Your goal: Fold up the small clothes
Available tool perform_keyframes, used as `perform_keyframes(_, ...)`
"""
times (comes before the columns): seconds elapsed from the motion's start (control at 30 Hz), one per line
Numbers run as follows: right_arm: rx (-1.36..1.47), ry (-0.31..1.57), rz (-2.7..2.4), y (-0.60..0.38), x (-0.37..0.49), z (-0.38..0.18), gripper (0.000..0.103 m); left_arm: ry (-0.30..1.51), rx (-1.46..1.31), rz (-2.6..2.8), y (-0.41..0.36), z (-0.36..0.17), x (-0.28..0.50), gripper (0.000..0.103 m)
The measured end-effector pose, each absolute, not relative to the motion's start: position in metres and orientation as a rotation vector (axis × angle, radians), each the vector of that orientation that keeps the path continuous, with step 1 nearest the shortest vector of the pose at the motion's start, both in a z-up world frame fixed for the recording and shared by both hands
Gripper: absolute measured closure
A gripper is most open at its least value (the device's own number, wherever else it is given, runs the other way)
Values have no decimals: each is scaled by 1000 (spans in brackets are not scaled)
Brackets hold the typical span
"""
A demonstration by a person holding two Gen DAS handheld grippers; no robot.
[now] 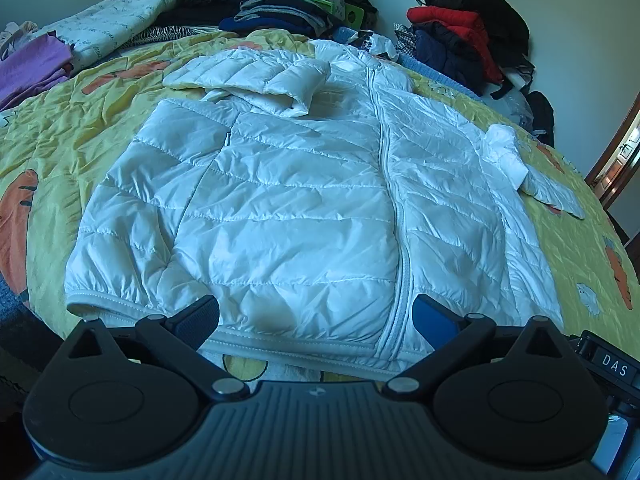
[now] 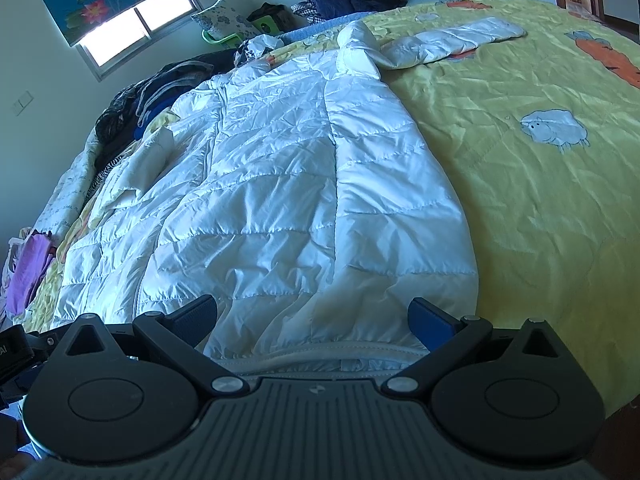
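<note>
Both grippers, left (image 1: 316,314) and right (image 2: 312,314), jaws spread wide and empty over near hem of white jacket (image 1: 280,200); slippery shell may escape a shallow pinch.

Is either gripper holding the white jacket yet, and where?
Neither: left gripper and right gripper hang open at the jacket hem.

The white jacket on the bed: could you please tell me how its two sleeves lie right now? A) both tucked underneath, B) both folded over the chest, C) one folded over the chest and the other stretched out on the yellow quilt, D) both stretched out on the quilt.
C: one sleeve lies folded across the white jacket, while the other sleeve stretches out onto the yellow quilt.
</note>
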State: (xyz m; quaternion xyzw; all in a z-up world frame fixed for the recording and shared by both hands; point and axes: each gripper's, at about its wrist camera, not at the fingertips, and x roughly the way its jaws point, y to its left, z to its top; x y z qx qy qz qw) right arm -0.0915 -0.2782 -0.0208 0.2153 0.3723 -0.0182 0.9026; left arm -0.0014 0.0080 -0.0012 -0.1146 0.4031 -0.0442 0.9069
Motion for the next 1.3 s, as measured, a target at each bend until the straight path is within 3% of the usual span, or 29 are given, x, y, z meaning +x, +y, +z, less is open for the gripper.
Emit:
perform_keyframes(0.57,407,769,-49,-295,-48,-5,0,739,-156,-118,-9,26,54,0)
perform_keyframes(0.87,385,813,-54,-307,5,-3,0,825,-161,-96,-18,14,110,0)
perform_keyframes(1.13,393,840,-11,-326,87,10,0,794,-184,-54,-16,18,189,0)
perform_keyframes(1.3,489,712,75,-361,162,33,0,685,-182,8,-8,2,246,0)
